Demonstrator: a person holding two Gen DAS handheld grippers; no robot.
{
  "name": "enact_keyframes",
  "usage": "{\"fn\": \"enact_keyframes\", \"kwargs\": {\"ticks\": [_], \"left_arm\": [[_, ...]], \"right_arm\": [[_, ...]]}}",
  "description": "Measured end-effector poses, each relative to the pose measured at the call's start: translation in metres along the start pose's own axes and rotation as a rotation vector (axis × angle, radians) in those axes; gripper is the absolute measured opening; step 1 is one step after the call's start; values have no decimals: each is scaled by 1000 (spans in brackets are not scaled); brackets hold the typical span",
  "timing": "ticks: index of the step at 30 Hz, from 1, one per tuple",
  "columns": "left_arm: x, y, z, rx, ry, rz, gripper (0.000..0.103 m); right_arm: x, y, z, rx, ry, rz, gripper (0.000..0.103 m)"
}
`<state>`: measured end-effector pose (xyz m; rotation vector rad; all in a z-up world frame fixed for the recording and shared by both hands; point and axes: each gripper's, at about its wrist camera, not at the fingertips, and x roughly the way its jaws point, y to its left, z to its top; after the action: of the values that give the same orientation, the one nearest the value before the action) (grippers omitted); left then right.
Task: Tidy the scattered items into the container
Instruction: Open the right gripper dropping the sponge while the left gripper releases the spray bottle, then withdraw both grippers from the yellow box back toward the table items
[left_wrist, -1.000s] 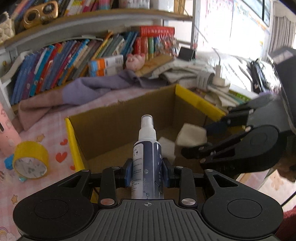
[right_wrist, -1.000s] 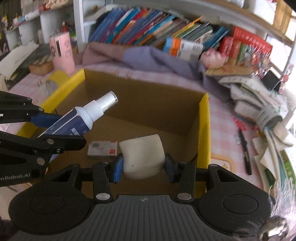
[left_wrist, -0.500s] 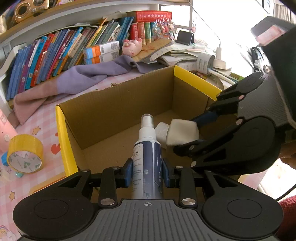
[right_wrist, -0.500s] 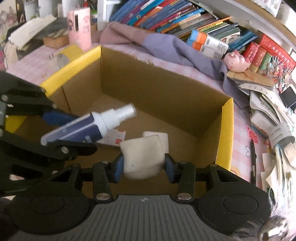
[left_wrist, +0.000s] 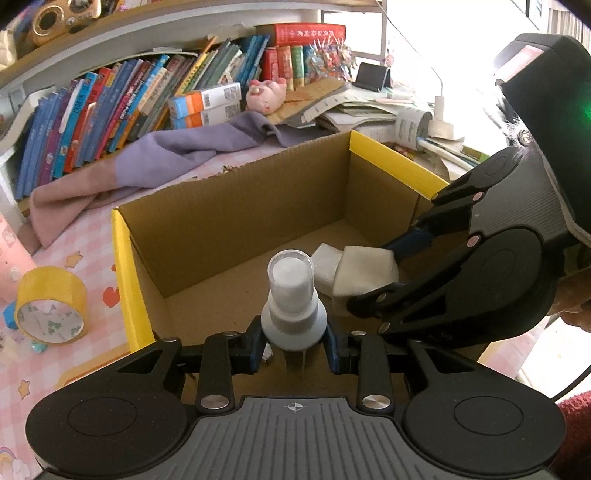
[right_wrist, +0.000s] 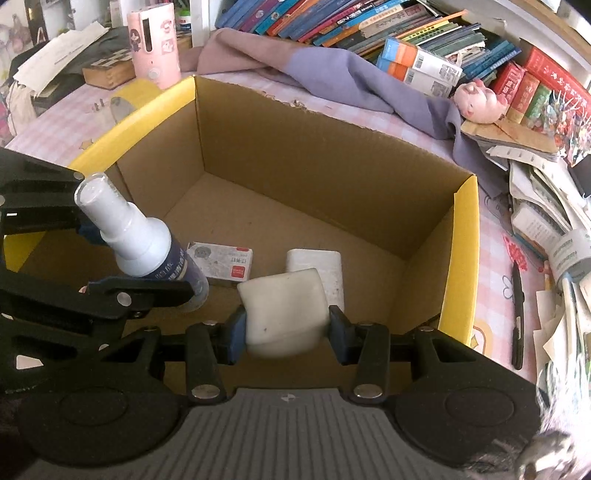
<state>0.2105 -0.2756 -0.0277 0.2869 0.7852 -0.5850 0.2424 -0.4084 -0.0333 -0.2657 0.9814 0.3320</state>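
The spray bottle sits clamped in the nearly closed left claw above the cardboard box. Beside it, the right claw, part open, grips a white block over the box floor.

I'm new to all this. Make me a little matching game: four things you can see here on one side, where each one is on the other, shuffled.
Things:
1. spray bottle
2. white block
3. yellow tape roll
4. small card box

Places:
A. lying on the cardboard box floor
B. in the right gripper
C. on the pink tablecloth, outside the box
D. in the left gripper

Pairs: 1-D, 2-B, 3-C, 4-A
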Motion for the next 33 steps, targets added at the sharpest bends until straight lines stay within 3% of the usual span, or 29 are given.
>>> {"fn": "enact_keyframes", "kwargs": {"ticks": [7, 9, 12, 23, 33], "left_arm": [[-20, -2, -3, -18, -74, 48, 51], [-28, 0, -5, -37, -104, 61, 68], [-44, 4, -9, -82, -163, 56, 81], [-89, 5, -23, -91, -302, 84, 91], [-120, 21, -47, -79, -323, 79, 91]], "right_arm": [[-8, -3, -2, 68, -55, 3, 47], [-14, -3, -4, 88, -86, -3, 49], [-27, -2, -8, 135, -142, -16, 53], [-71, 21, -21, 190, -296, -112, 66], [-97, 58, -33, 266, -375, -179, 69]]}}
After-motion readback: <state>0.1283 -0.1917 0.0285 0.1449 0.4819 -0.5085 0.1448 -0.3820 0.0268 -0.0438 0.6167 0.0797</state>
